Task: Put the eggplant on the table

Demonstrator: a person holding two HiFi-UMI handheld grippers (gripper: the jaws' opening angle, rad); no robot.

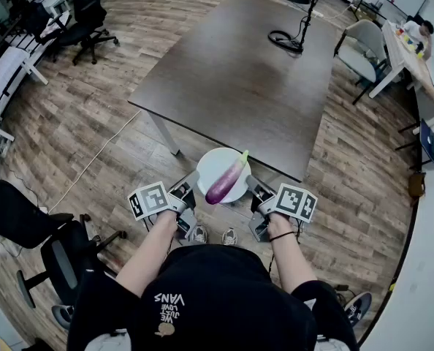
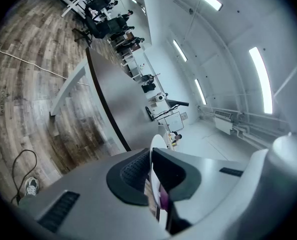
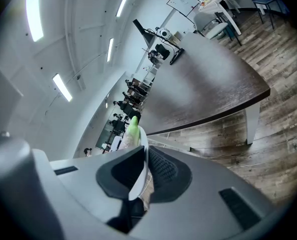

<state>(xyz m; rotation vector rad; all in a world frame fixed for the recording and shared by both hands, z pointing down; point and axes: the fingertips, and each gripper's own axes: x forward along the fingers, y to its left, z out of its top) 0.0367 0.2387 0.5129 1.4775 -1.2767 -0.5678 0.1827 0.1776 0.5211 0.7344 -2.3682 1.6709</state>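
A purple eggplant (image 1: 226, 181) with a green stem lies on a white plate (image 1: 211, 165), held in the air just short of the dark table's (image 1: 239, 72) near edge. My left gripper (image 1: 186, 194) is shut on the plate's left rim and my right gripper (image 1: 255, 192) on its right rim. In the left gripper view the plate's edge (image 2: 154, 149) runs between the jaws of the left gripper (image 2: 151, 156), with a strip of purple eggplant (image 2: 163, 196) behind it. In the right gripper view the right gripper (image 3: 146, 154) pinches the rim (image 3: 141, 171), and the green stem (image 3: 133, 126) shows above it.
A black lamp stand with a coiled cable (image 1: 290, 39) sits at the table's far end. Black office chairs (image 1: 85, 13) stand at the back left, and another (image 1: 63, 258) stands near my left side. A pale chair (image 1: 363, 50) is at the table's right. A thin cable (image 1: 93, 159) crosses the wood floor.
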